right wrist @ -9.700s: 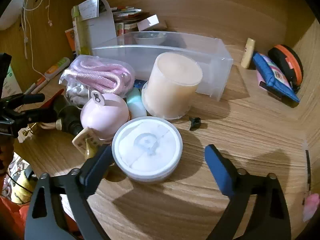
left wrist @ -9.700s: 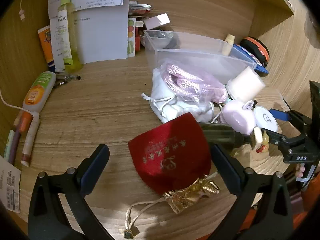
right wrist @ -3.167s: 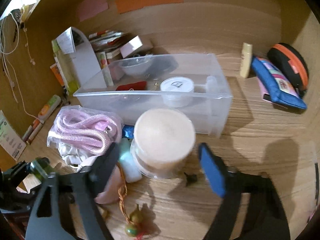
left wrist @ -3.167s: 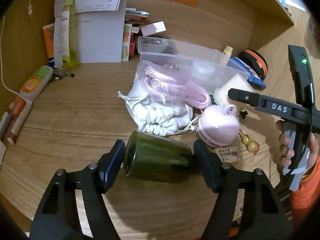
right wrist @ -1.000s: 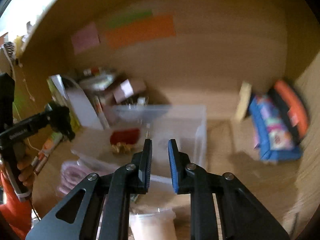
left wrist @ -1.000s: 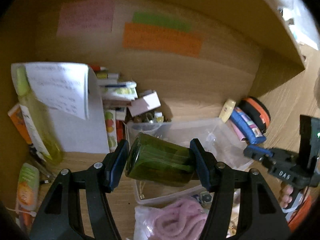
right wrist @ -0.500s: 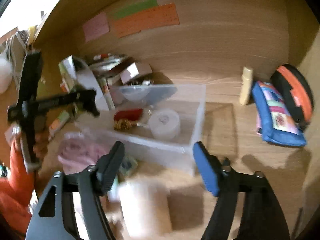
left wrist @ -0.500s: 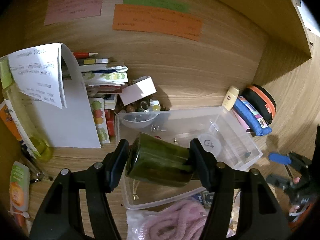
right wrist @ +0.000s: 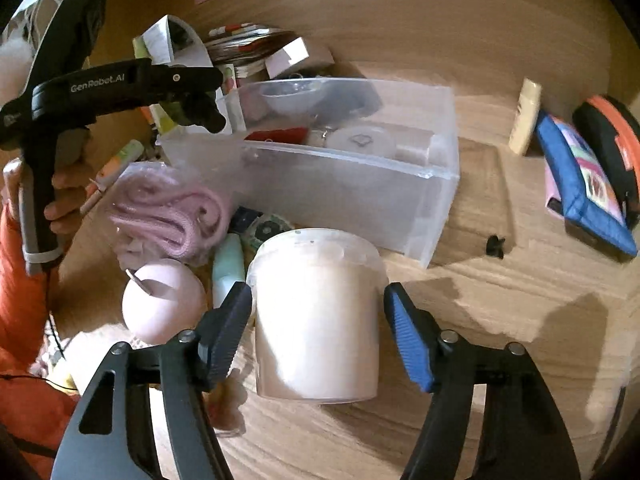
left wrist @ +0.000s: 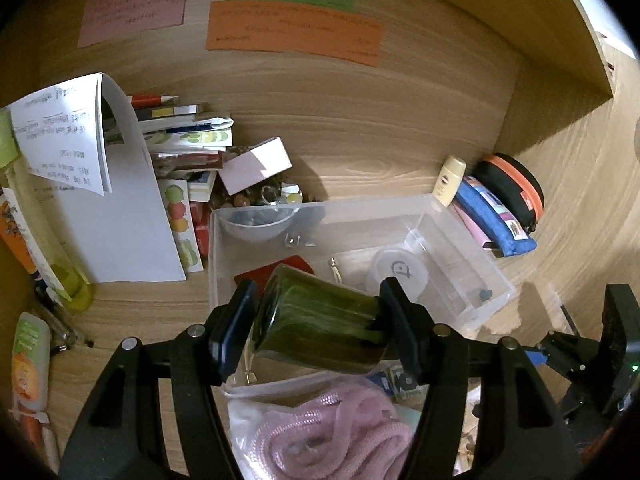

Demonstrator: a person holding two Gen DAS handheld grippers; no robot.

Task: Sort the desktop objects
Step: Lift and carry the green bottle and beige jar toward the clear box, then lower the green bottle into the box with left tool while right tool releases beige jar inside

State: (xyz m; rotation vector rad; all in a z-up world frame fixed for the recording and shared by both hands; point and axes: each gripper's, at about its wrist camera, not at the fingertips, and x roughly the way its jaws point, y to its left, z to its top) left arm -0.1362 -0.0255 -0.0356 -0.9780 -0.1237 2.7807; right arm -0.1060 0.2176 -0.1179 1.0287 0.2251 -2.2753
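The left hand-held gripper [left wrist: 316, 322] clenches the dark green jar [left wrist: 320, 324] on its side above the clear bin [left wrist: 472, 280], presumably to drop it in, while the right hand-held gripper [right wrist: 318, 326] (jaws closing, not yet touching) straddles the white tub [right wrist: 318, 312] just before that bin.

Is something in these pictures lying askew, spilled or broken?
Nothing looks spilled or broken. The dark green jar lies on its side, but only because the left gripper holds it sideways above the clear plastic bin. The white tub stands upright between the closing jaws of the right gripper.
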